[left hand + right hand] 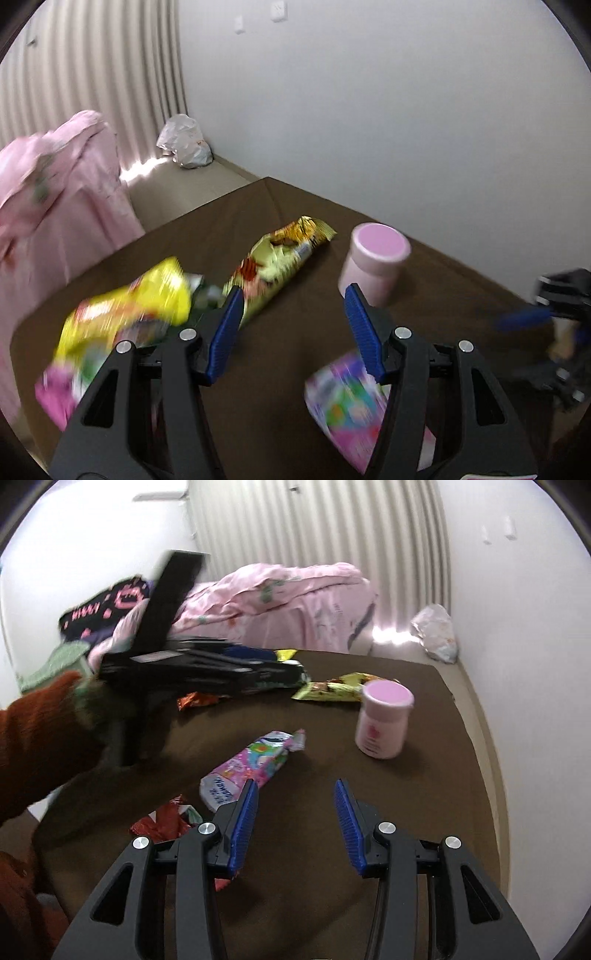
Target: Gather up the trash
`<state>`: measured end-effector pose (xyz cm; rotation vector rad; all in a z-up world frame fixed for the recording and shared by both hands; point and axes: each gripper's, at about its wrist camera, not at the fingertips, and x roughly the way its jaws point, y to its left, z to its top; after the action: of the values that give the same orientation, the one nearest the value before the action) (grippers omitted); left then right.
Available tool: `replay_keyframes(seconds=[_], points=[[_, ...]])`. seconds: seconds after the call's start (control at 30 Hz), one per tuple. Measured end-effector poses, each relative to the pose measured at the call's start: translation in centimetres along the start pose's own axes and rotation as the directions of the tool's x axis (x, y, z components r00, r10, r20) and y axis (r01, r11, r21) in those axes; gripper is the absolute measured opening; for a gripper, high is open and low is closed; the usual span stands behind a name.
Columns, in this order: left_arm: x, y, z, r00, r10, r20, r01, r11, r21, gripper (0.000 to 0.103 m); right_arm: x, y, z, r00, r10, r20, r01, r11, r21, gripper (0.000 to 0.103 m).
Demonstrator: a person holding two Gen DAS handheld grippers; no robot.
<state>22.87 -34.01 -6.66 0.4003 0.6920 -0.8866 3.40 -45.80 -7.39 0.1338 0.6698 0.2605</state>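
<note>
On a brown table [295, 229] lie snack wrappers: a green-gold one [280, 258] [332, 690], a yellow one [129, 310], a pink-printed one [351, 402] [255, 764], a red one [166, 818] and an orange one [195, 700]. A pink capped bottle [376, 262] [384, 720] stands upright. My left gripper [293, 295] is open and empty above the table, between the green-gold wrapper and the bottle. My right gripper [293, 786] is open and empty, hovering right of the pink wrapper. The left gripper's body [207, 664] shows in the right view.
A pink blanket [55, 206] [280, 605] is heaped on a bed beyond the table. A white plastic bag [184, 142] [436, 633] lies on the floor by the curtain and wall. My right gripper appears at the left view's right edge [535, 317].
</note>
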Motion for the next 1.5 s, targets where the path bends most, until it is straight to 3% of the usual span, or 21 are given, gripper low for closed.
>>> replay_keyframes(seconds=[0.1,0.17,0.23,0.27,0.3,0.33,0.5,0.57,0.67,0.8,0.9,0.97,1.07,1.23,1.33,1.5], points=[[4.7,0.0,1.6,0.991,0.09,-0.101,-0.085,0.995,0.049,0.054,-0.1,-0.9,-0.6,1.0,-0.001,0.006,0.0,0.999,0.042,0.041],[6.4,0.1,1.6,0.983,0.115,-0.144,-0.107,0.993,0.058,0.047,-0.2,-1.2,-1.0,1.0,0.005,0.006,-0.006,0.998,0.055,0.041],[7.8,-0.3,1.1,0.971,0.134,-0.197,-0.117,0.988,0.098,0.028,0.1,-1.4,-1.4,1.0,0.007,-0.005,-0.007,0.998,0.057,0.041],[7.6,-0.6,0.7,0.968,0.164,-0.188,-0.142,0.982,0.126,0.024,0.3,-1.5,-1.4,1.0,0.004,-0.011,-0.004,0.998,0.061,0.041],[7.2,-0.7,0.4,0.97,0.159,-0.183,-0.137,0.983,0.124,0.015,0.5,-1.7,-1.5,1.0,0.003,-0.017,-0.001,0.997,0.071,0.041],[6.6,-0.6,0.1,0.973,0.142,-0.183,-0.124,0.987,0.105,0.013,0.7,-1.9,-1.5,1.0,0.007,-0.018,-0.005,0.996,0.085,0.041],[0.1,0.2,-1.2,0.983,0.145,-0.112,-0.154,0.985,-0.078,0.013,1.7,-2.0,-0.7,0.997,0.07,-0.017,-0.067,0.987,0.145,0.053],[-3.3,0.0,-2.1,0.987,0.14,-0.077,-0.149,0.981,-0.128,0.013,2.6,-1.1,-0.1,0.992,0.094,-0.08,-0.084,0.989,0.12,0.053],[-7.5,-0.3,-3.9,0.99,0.136,-0.047,-0.143,0.971,-0.192,0.013,3.1,0.8,0.6,0.996,0.032,-0.088,-0.027,0.998,0.053,0.053],[-11.6,-0.1,-6.9,0.986,0.164,-0.017,-0.162,0.942,-0.293,0.013,4.0,1.9,1.4,0.995,0.003,-0.105,0.004,0.998,0.064,0.053],[-13.3,1.3,-9.0,0.979,0.205,-0.011,-0.194,0.907,-0.373,0.013,5.2,3.1,1.7,0.99,-0.017,-0.143,0.028,0.997,0.076,0.053],[-14.0,1.8,-10.6,0.982,0.187,-0.02,-0.177,0.88,-0.442,0.013,5.8,3.9,1.7,0.985,0.009,-0.17,0.006,0.996,0.084,0.053],[-15.0,1.2,-12.1,0.975,0.223,-0.02,-0.208,0.869,-0.449,0.013,6.1,5.1,1.4,0.984,0.033,-0.177,-0.016,0.995,0.101,0.053],[-16.7,0.4,-13.8,0.972,0.234,-0.003,-0.209,0.861,-0.465,0.013,7.4,5.7,0.9,0.981,-0.015,-0.193,0.044,0.988,0.145,0.053],[-17.4,0.5,-14.4,0.97,0.245,0.005,-0.214,0.857,-0.47,0.013,8.4,6.0,0.5,0.976,-0.016,-0.217,0.048,0.989,0.142,0.043],[-19.6,0.9,-15.4,0.963,0.268,0.029,-0.219,0.84,-0.497,0.013,8.3,7.2,0.1,0.977,-0.019,-0.213,0.036,0.996,0.078,0.012]])
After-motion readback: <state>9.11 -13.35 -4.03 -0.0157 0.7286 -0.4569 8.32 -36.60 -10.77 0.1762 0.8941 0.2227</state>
